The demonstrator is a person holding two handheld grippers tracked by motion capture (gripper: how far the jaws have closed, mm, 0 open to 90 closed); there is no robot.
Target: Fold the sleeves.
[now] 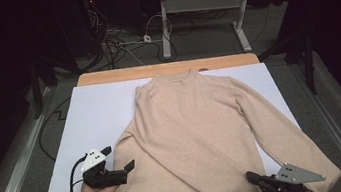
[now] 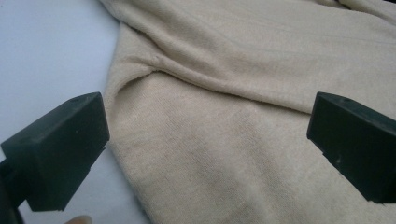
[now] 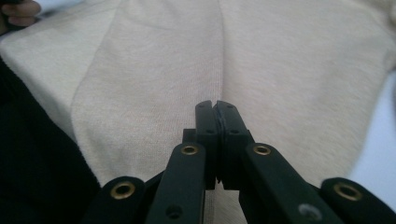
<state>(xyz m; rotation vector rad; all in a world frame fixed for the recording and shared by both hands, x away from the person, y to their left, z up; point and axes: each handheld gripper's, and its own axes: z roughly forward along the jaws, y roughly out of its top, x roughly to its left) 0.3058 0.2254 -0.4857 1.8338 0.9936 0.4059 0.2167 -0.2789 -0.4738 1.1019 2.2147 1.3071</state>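
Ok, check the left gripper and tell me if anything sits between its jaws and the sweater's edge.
Nothing visible does. The left gripper hangs with its jaws wide open right at the side edge of the beige sweater, and in the left gripper view just the knit and a strip of white table cover lie between the jaws.

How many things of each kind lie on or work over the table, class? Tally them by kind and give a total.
Beige sweater: 1
White sheet covering the table: 1
Hand-held grippers, left gripper and right gripper: 2
Total: 4
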